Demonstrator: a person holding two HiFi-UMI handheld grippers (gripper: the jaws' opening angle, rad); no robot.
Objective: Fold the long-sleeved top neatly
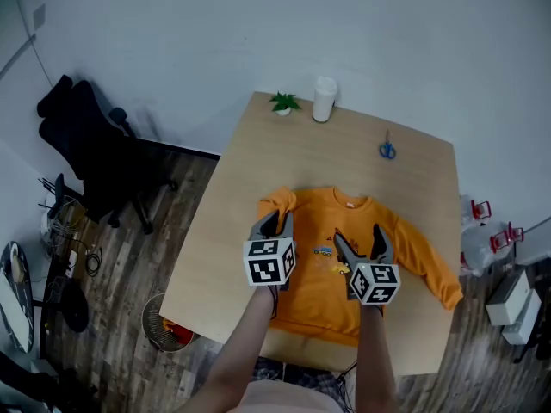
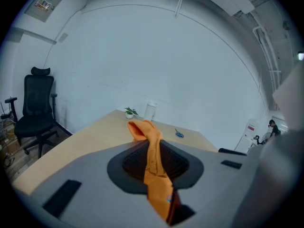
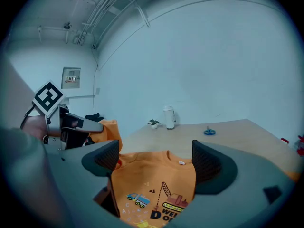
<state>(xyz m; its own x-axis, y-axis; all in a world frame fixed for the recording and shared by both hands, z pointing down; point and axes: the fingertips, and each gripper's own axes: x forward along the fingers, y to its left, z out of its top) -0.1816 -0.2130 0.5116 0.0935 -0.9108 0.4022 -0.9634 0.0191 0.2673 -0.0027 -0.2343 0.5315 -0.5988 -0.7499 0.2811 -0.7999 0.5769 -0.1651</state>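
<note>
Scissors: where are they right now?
Head view: the scissors lie far right on the table, right of the white cup, beyond the orange top.

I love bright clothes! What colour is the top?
Orange; the top shows best in the right gripper view.

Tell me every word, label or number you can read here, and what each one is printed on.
"WE" above "DO": chest print on the orange top; the rest is hidden behind the right claw.
Small pale letters left of that print: too blurred to read.
Notice on the wall box: too small to read.
Marker cubes: black-and-white patterns only, no words.
</note>
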